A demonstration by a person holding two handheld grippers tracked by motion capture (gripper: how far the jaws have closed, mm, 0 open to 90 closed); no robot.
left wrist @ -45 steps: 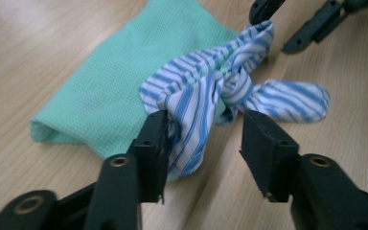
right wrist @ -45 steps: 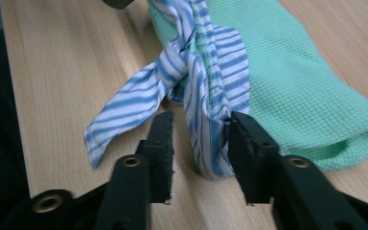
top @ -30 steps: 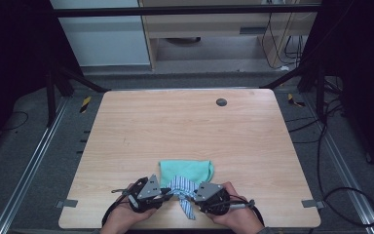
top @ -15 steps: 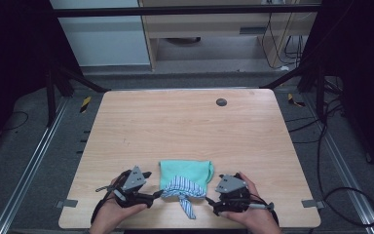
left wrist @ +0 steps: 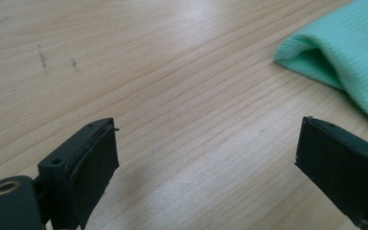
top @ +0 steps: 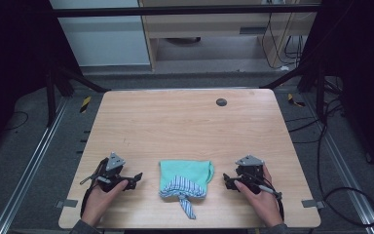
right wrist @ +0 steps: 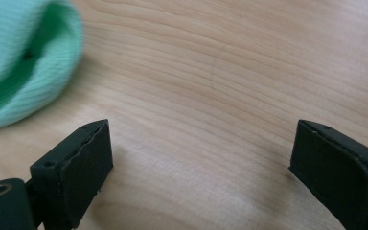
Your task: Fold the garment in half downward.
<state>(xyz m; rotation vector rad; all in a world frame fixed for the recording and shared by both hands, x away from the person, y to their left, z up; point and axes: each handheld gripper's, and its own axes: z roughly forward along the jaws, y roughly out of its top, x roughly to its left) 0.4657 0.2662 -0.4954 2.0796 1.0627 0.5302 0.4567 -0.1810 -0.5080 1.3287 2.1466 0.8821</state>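
A green cloth [top: 187,171] lies folded near the front edge of the desk [top: 185,122], between the two hands. On top of its front part sits a blue striped cloth [top: 182,187], bunched, with one narrow end hanging toward the person.

The left claw [top: 135,178] rests on the desk to the left of the cloths, apart from them, and its jaws stand wide open with nothing between them. The right claw [top: 228,181] rests to the right, also apart from the cloths, with its jaws spread wide and empty. In the left gripper view a folded corner of the green cloth [left wrist: 338,52] shows beyond the jaws.

I judge that the folding is mostly done, because both claws are free and off the fabric. The striped end looks not tidy, so maybe one tuck is left.
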